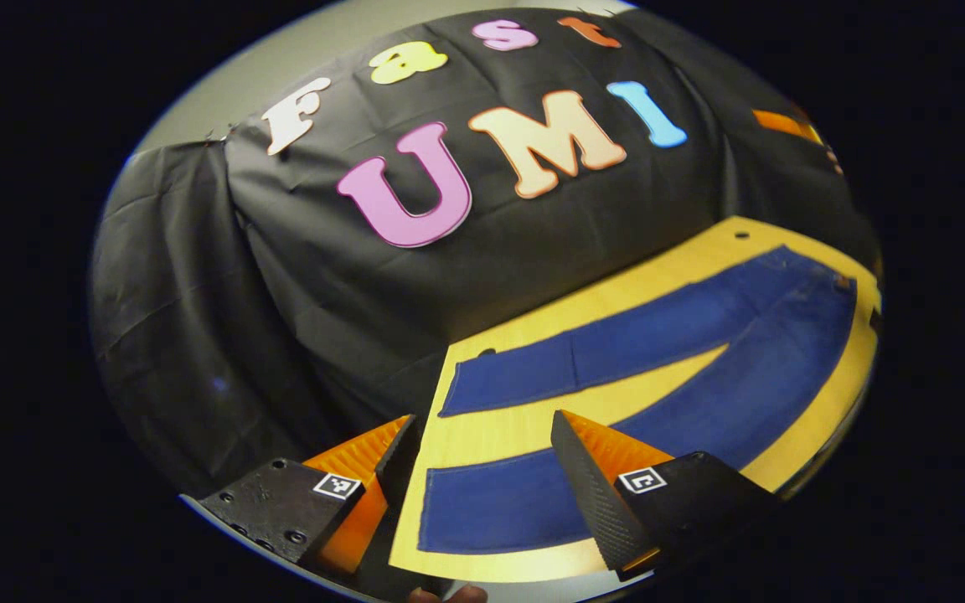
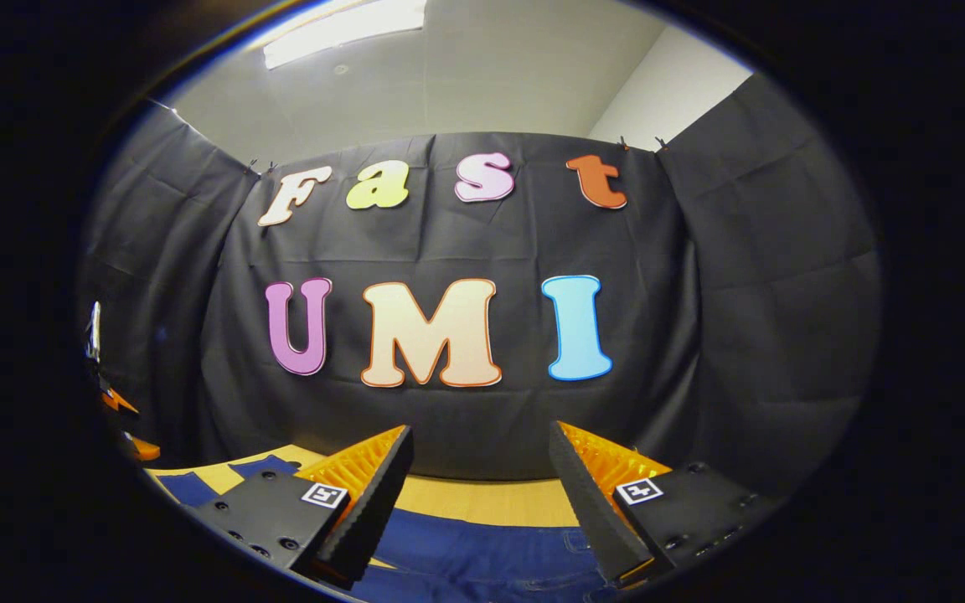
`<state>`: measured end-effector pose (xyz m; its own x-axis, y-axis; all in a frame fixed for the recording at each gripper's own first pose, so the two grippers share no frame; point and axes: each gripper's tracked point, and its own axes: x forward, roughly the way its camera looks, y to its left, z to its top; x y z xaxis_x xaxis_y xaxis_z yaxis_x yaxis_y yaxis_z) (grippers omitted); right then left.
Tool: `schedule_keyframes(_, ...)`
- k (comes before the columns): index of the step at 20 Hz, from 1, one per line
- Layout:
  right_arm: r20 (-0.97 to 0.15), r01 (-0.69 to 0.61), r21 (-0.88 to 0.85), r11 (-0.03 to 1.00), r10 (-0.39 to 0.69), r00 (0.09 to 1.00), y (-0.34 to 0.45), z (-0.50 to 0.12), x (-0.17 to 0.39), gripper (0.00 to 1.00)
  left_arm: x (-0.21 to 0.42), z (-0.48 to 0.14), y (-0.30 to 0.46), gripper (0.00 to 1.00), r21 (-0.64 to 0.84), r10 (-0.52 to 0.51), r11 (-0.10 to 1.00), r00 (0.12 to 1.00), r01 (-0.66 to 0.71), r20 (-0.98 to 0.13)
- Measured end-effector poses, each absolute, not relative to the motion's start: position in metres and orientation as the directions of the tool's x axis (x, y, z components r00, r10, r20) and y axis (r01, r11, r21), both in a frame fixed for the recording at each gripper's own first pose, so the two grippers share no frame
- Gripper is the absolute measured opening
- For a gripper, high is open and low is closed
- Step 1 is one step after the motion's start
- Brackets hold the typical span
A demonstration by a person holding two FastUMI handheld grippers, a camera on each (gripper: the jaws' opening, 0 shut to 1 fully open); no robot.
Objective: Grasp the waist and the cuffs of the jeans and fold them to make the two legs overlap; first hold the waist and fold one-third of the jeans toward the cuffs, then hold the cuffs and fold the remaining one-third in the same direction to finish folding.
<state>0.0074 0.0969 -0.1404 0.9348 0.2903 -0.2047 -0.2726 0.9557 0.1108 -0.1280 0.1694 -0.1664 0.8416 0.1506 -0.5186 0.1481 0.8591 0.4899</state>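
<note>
Dark blue jeans lie flat on a yellow wooden table, legs spread apart. In the left gripper view the two cuffs are near me and the waist lies far right. My left gripper hovers open above the near leg's cuff, fingers apart with nothing between them. In the right gripper view my right gripper is open above the waist end of the jeans, holding nothing. The other gripper appears at the far left edge of that view.
Black cloth walls close in the table on the far side and both ends. The table's near edge runs just under the left gripper. A fingertip peeks in at the bottom of the left gripper view.
</note>
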Motion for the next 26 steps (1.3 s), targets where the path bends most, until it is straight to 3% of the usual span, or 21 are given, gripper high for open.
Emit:
schedule_keyframes(4,-0.226,-0.293,0.115,0.949,0.312,0.923,0.119,-0.154,0.014,1.0,-0.153,-0.204,0.187,0.95,0.511,0.142,0.819,0.77,0.262,-0.623)
schedule_keyframes(12,-0.274,-0.259,0.15,0.954,0.292,0.916,0.115,-0.175,0.025,1.0,-0.208,-0.295,0.201,0.96,0.539,0.139,0.637,0.605,0.552,-0.784)
schedule_keyframes(19,-0.293,-0.18,0.14,0.974,0.214,0.932,0.081,-0.178,0.035,0.99,-0.228,-0.344,0.208,1.0,0.512,0.148,0.405,0.498,0.758,-0.854)
schedule_keyframes(20,-0.289,-0.164,0.137,0.977,0.198,0.937,0.077,-0.176,0.036,0.98,-0.23,-0.351,0.21,0.89,0.501,0.151,0.38,0.482,0.778,-0.863)
schedule_keyframes(21,-0.287,-0.154,0.134,0.979,0.187,0.94,0.073,-0.178,0.037,0.99,-0.231,-0.358,0.213,0.96,0.495,0.152,0.356,0.473,0.793,-0.868)
schedule_keyframes(22,-0.285,-0.148,0.132,0.98,0.181,0.941,0.072,-0.178,0.038,0.99,-0.232,-0.363,0.216,0.96,0.49,0.16,0.334,0.464,0.805,-0.871)
schedule_keyframes(26,-0.279,-0.126,0.107,0.986,0.151,0.948,0.065,-0.174,0.039,0.99,-0.231,-0.372,0.218,0.92,0.477,0.176,0.283,0.444,0.832,-0.879)
